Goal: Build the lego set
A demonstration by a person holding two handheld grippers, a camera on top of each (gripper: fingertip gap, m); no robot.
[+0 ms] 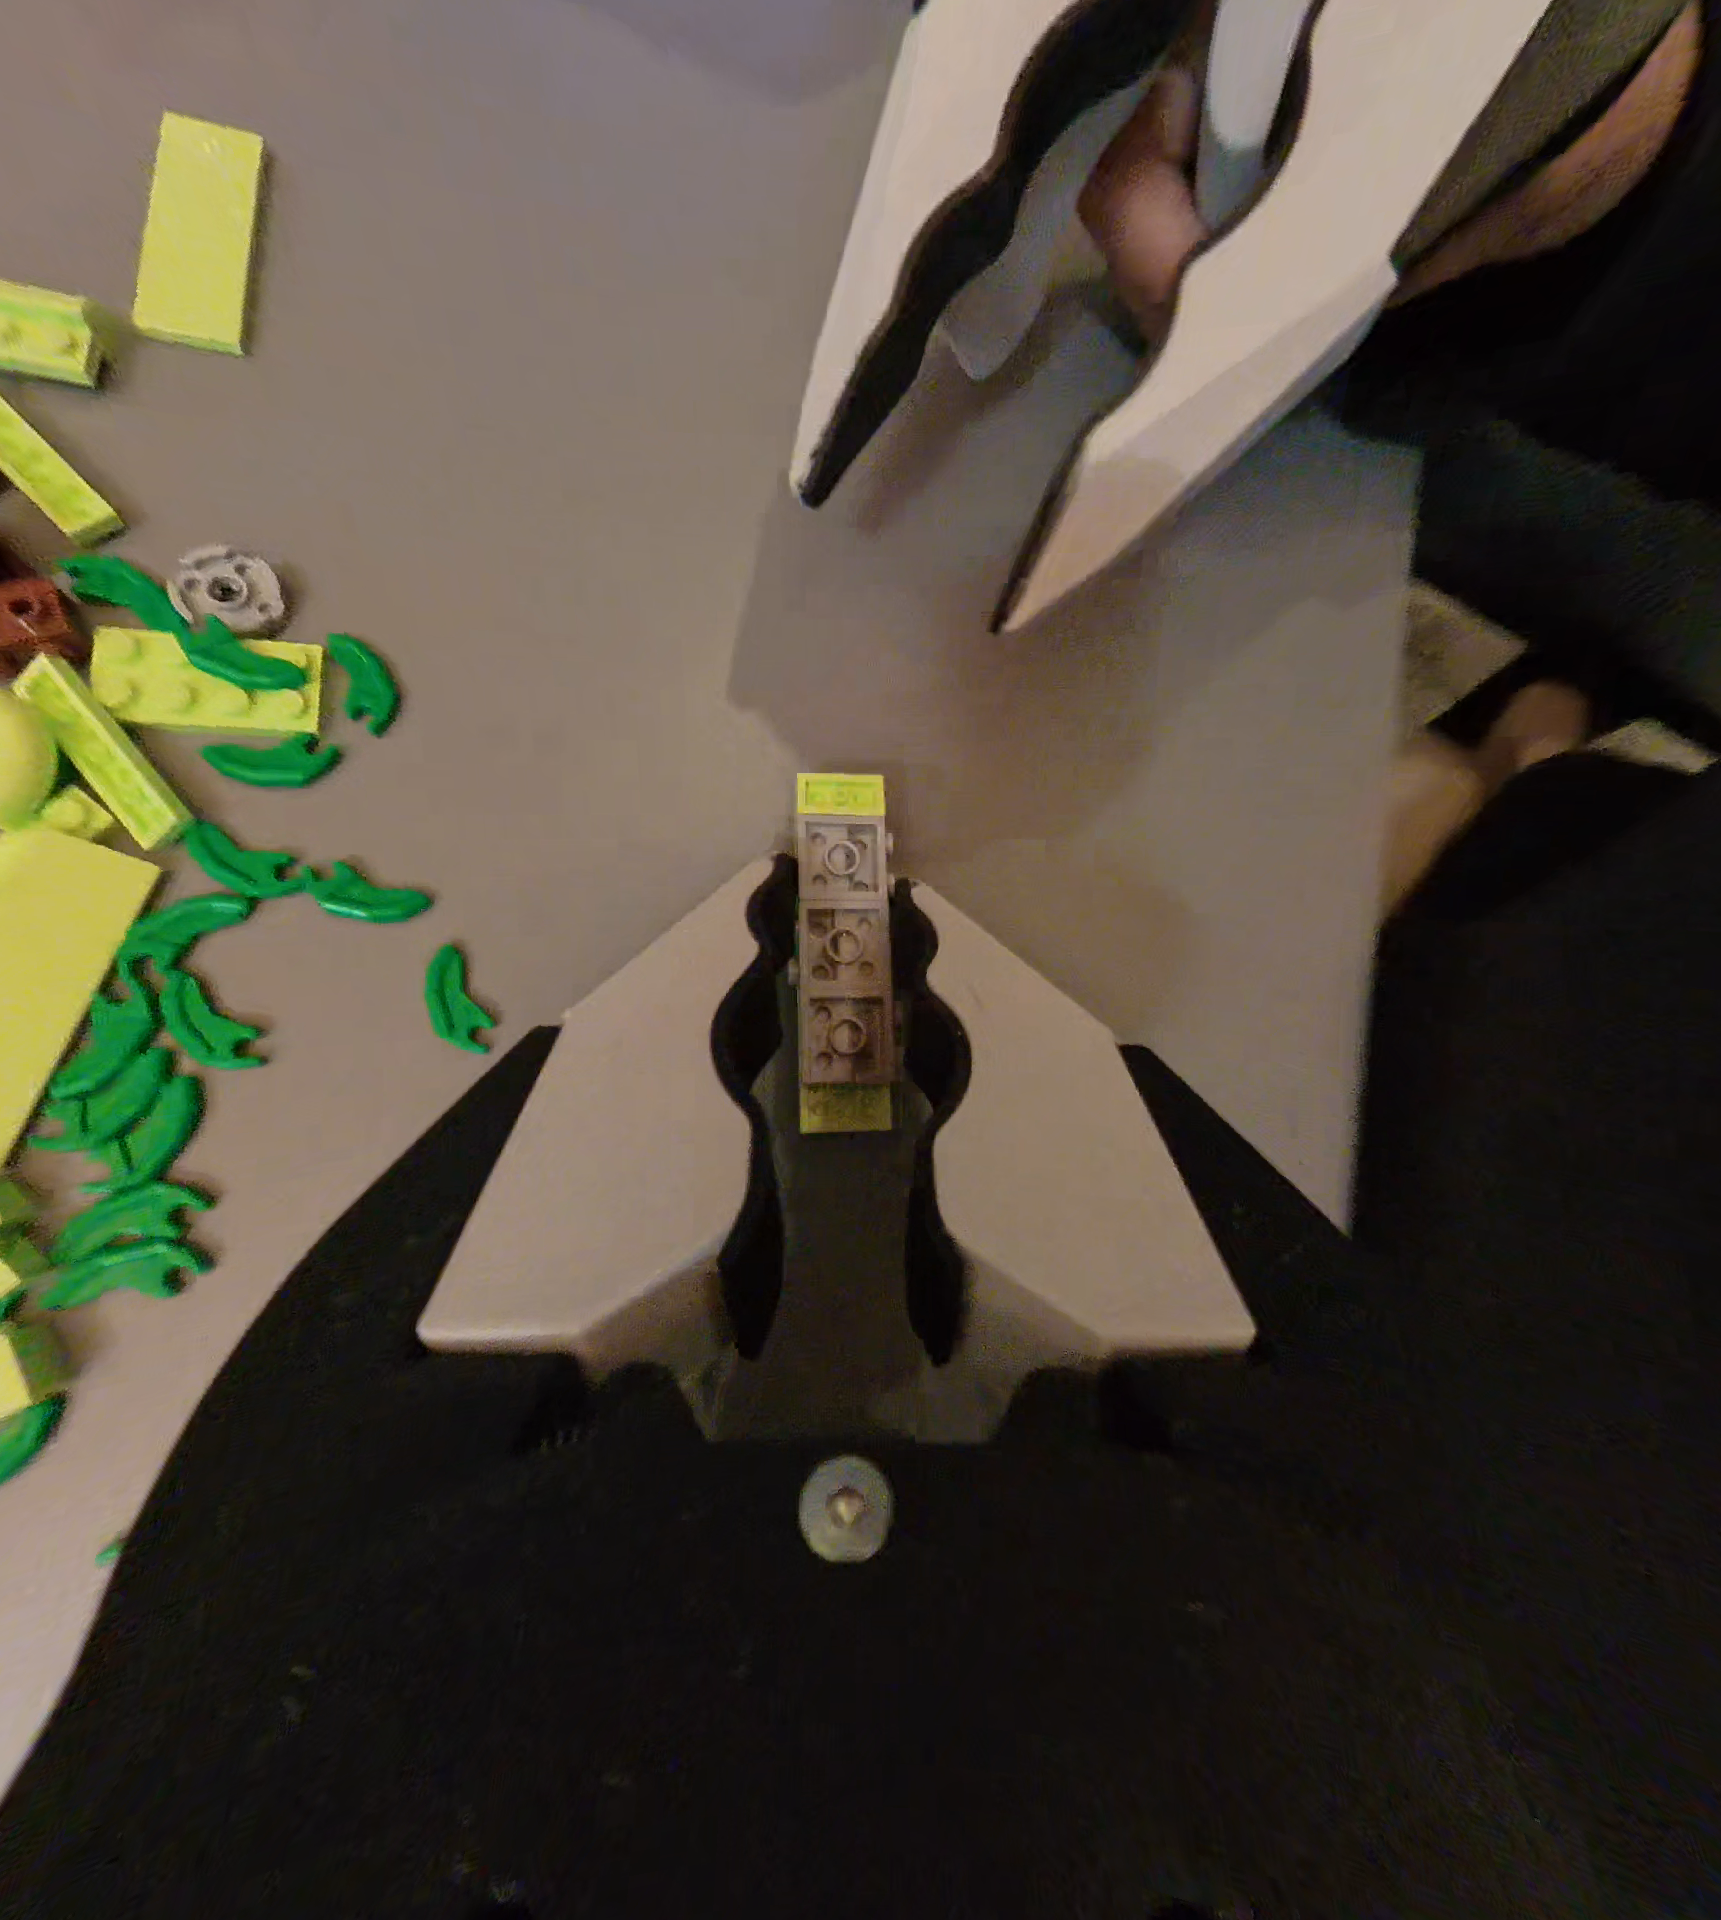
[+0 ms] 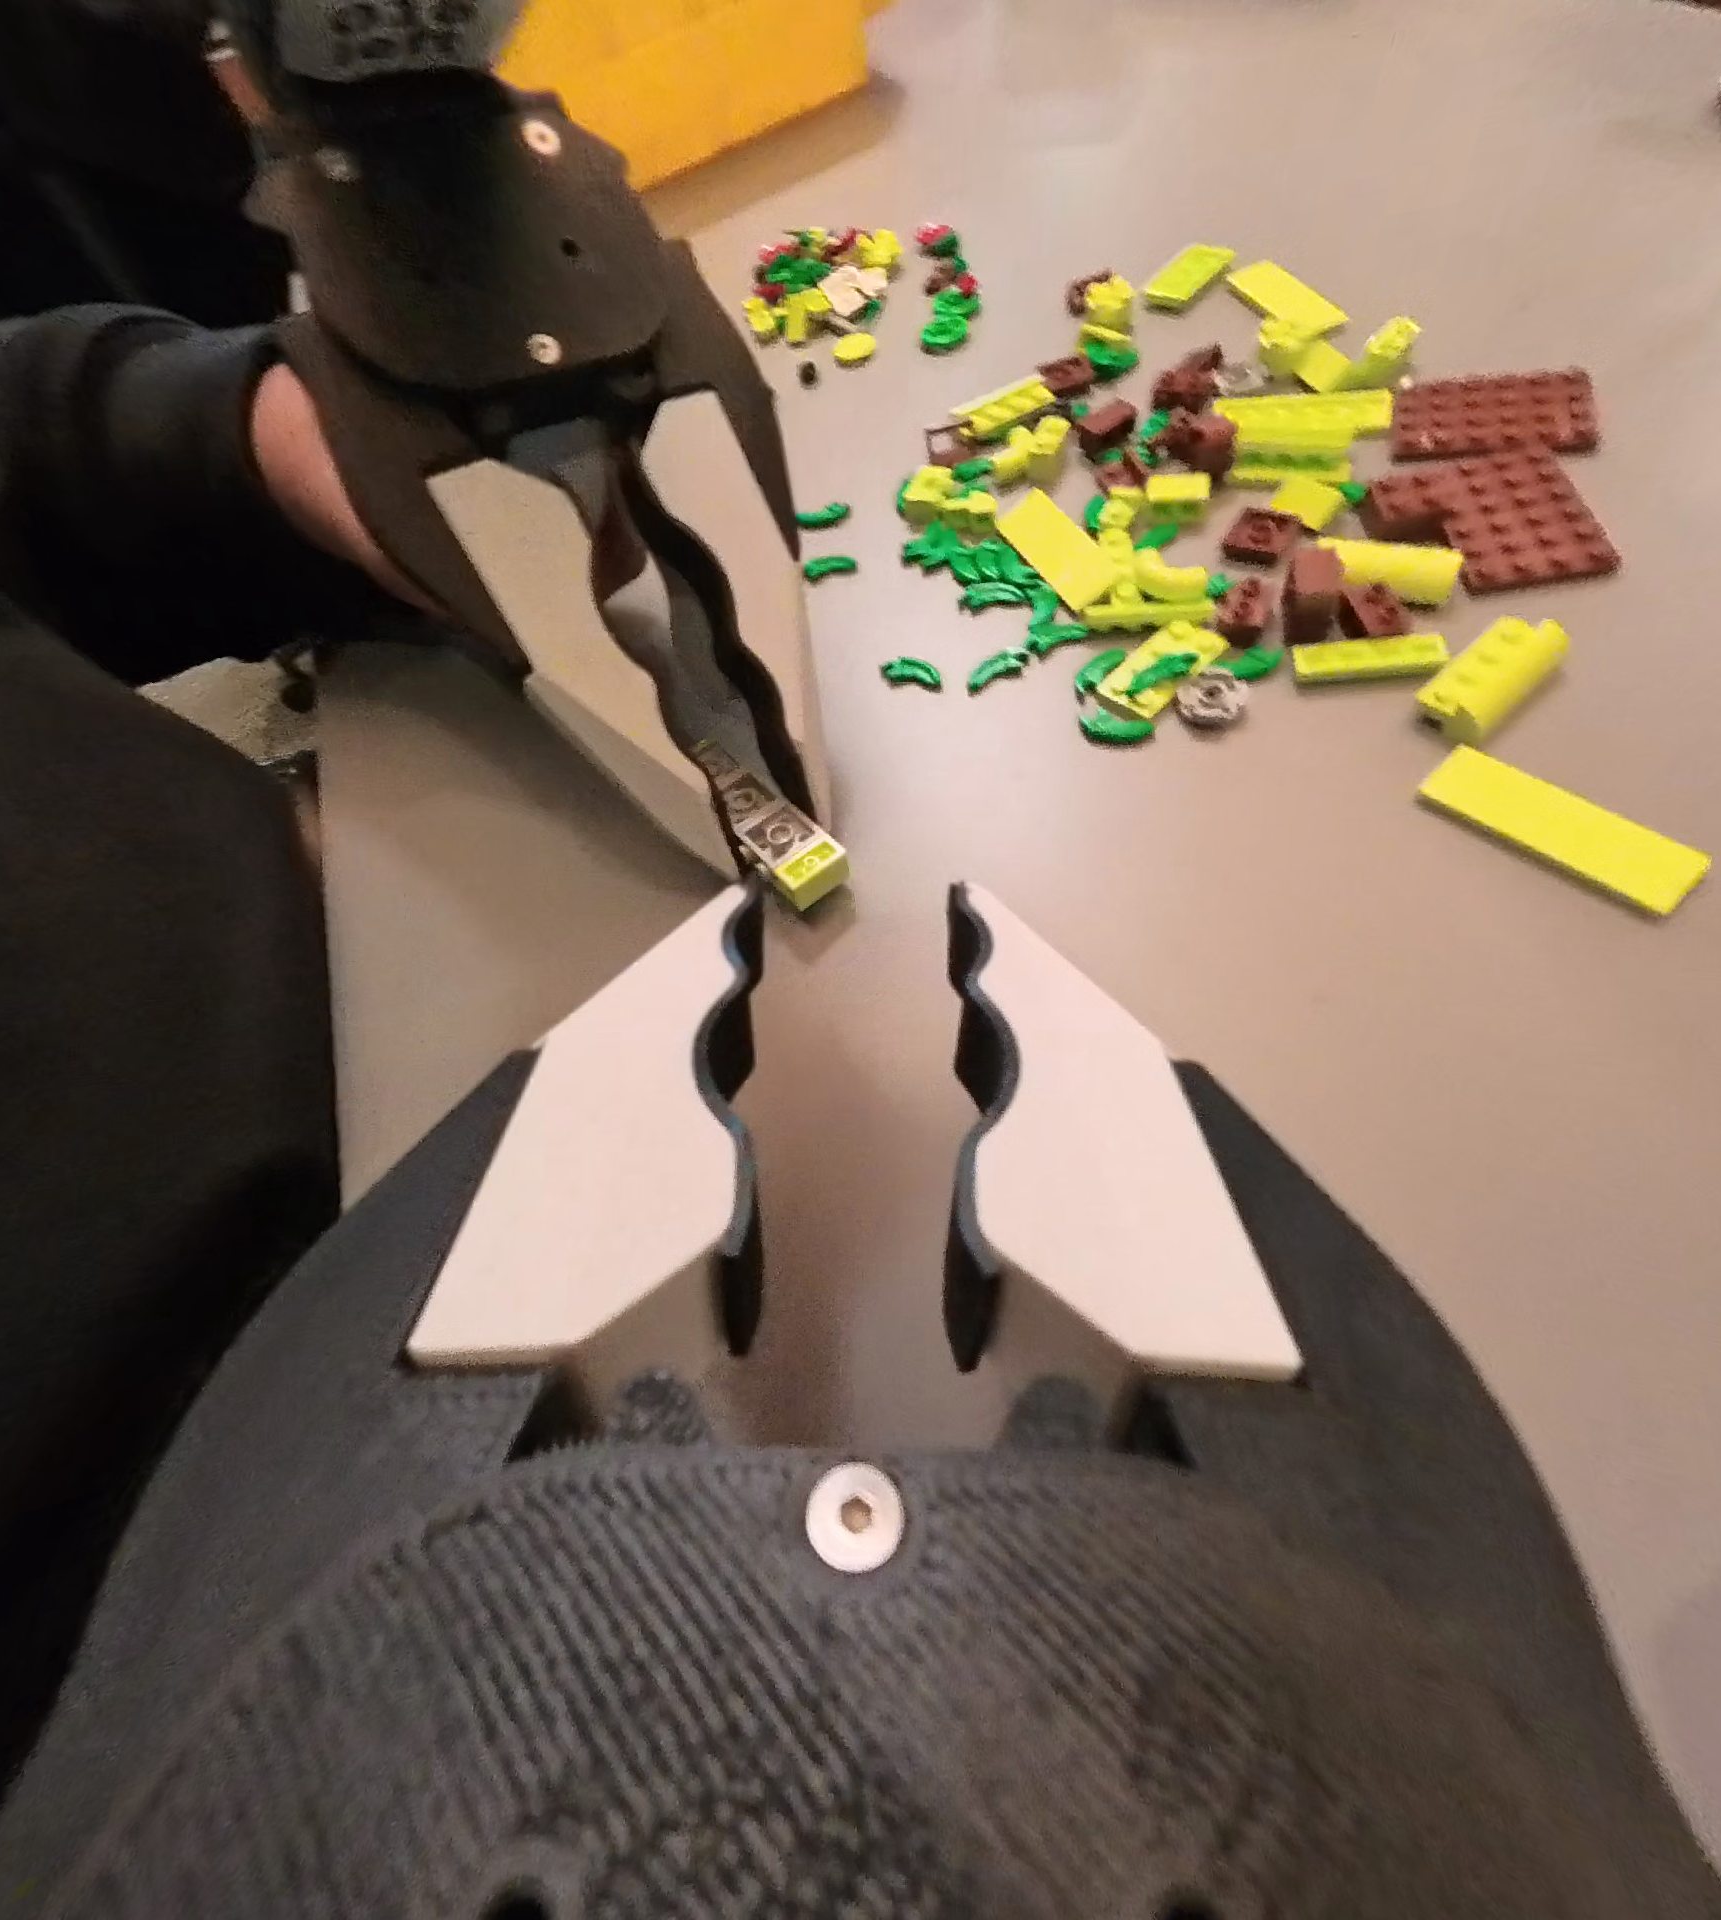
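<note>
**Left tongs clamp a small grey-and-lime stack; right tongs gape empty**

Left tongs (image 1: 840, 894) are closed on a narrow lego sub-assembly (image 1: 842, 951): three grey stud pieces in a row w/ a lime piece at each end. The stack sits lengthwise between the wavy black pads, far lime end poking out past the tips. In the right wrist view the same left tongs (image 2: 778, 831) angle down toward the grey bench (image 2: 1251, 1039), and the sub-assembly (image 2: 783, 842) juts from the tips, lime end lowest, at or just above the bench surface (can't tell if it touches).

Right tongs (image 2: 854, 904) are spread apart, nothing between them, only bare bench in the gap. Their tips sit just beside the lime end of the held stack, left tip nearest. From the left wrist view the right tongs (image 1: 903, 556) come in from the upper right, white fingers apart, a hand partly visible behind them.

Loose parts lie well apart from both tongs, on the right in the right wrist view:
- brown studded plates (image 2: 1495, 488) at the far side of the pile
- a long flat lime tile (image 2: 1562, 831) alone, nearest the tongs
- green curved leaf pieces (image 2: 1001, 582) scattered through the middle
- a round grey piece (image 2: 1211, 698) at the pile's near edge
- a smaller mixed heap (image 2: 835, 286) farther back

A yellow box (image 2: 690, 73) stands at the far edge of the bench. Black sleeves fill the left of that view.
</note>
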